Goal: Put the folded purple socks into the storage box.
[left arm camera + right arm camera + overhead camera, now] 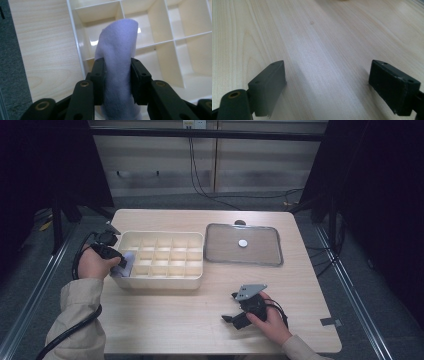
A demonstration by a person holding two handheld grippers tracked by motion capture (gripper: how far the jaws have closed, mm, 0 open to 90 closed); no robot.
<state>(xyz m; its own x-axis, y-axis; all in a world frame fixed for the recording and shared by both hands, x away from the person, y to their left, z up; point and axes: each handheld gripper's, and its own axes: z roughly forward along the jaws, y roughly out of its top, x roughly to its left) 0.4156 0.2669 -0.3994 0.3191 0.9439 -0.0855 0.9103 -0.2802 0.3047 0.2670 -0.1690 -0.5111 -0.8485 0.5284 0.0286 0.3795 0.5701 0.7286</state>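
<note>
A pale lavender rolled cloth (118, 37) stands between the pads of my left gripper (117, 72), which is shut on it. The cloth hangs over the left-hand compartments of a cream divided box (160, 45). From the high view, the left gripper (117, 260) sits at the box's (160, 279) left end with the cloth (126, 262) just inside the rim. My right gripper (229, 307) rests low near the table's front right and points left. Its jaws (327, 82) stand wide open over bare wood with nothing between them.
A clear flat lid (260, 252) with a white round knob (243, 242) lies on the wooden table (170, 315) to the right of the box. The table's edges drop to a dark floor with cables at the back.
</note>
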